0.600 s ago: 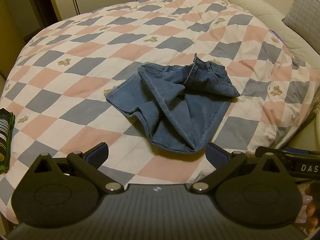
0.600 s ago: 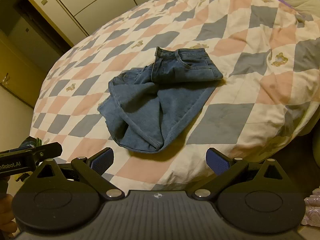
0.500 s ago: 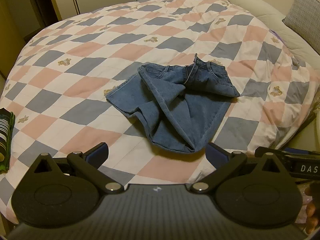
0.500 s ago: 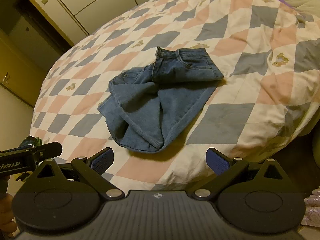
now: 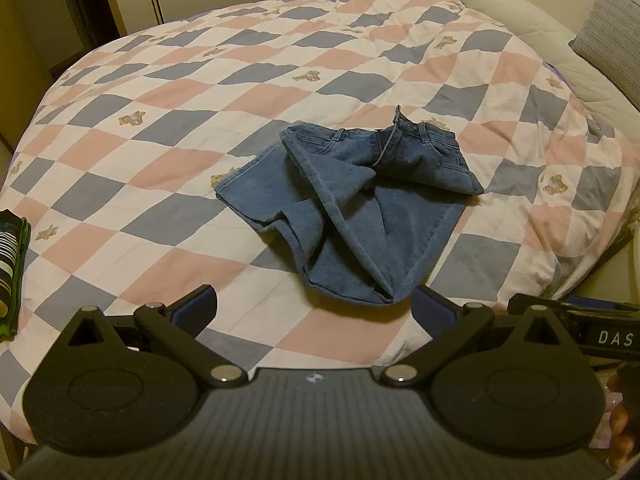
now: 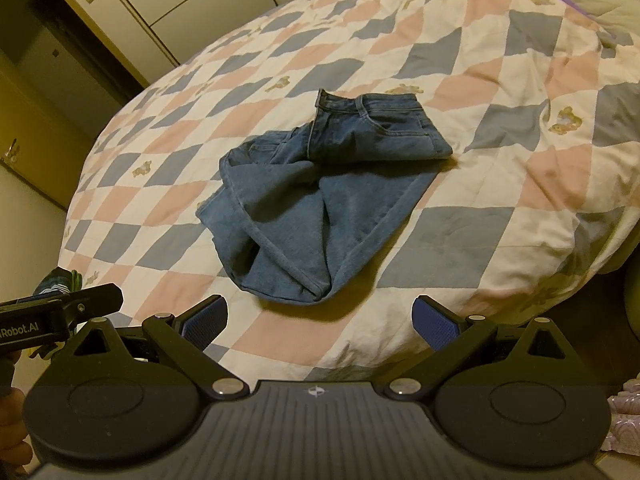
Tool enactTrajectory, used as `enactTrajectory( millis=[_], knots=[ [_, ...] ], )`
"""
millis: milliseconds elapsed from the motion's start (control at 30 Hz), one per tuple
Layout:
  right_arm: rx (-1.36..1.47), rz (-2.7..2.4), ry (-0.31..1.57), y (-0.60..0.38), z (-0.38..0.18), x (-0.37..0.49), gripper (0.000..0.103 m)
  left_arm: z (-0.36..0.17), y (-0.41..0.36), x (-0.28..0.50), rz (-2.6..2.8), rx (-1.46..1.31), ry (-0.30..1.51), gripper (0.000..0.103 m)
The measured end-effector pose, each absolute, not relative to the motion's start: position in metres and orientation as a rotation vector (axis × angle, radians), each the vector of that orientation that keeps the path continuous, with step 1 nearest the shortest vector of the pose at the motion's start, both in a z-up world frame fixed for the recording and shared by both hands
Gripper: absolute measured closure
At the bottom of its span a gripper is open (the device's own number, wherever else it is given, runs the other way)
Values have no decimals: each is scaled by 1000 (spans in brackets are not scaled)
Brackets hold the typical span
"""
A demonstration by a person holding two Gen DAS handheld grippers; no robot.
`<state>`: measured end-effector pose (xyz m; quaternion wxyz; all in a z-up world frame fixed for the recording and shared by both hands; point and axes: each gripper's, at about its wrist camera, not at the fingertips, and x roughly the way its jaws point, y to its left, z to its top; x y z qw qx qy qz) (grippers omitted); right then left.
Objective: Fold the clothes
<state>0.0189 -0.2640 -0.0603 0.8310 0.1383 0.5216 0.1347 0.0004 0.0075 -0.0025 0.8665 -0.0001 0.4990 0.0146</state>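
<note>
left black two-finger gripper (image 5: 314, 306) with blue pads (image 5: 196, 308) spread wide, empty. right black two-finger gripper (image 6: 320, 318) likewise spread, empty; both level, side by side.

A bed (image 5: 168, 128) carries everything here, covered edge to edge by a quilt (image 5: 520, 80) of pink, grey-blue and white diamonds with small bear motifs scattered over it. The quilt drapes over the near edge and bulges over the right edge of the bed.

A pair of blue jeans (image 5: 360, 208) (image 6: 320, 200) lies on the quilt, towards the near edge and roughly midway between the left and right edges. The waistband end points to the far right, and the legs are bunched and doubled over in loose folds towards the near edge.

At the left edge of the bed lies a folded cloth (image 5: 12, 264) with green trim and dark and white stripes, well apart from the jeans.
</note>
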Motion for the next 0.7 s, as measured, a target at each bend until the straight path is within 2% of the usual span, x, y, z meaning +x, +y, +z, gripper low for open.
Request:
enactTrajectory(
  millis=[700],
  knots=[
    [269, 292, 1113, -253, -62, 29, 0, -6, 18, 5, 43, -13, 1052, 1]
  ],
)
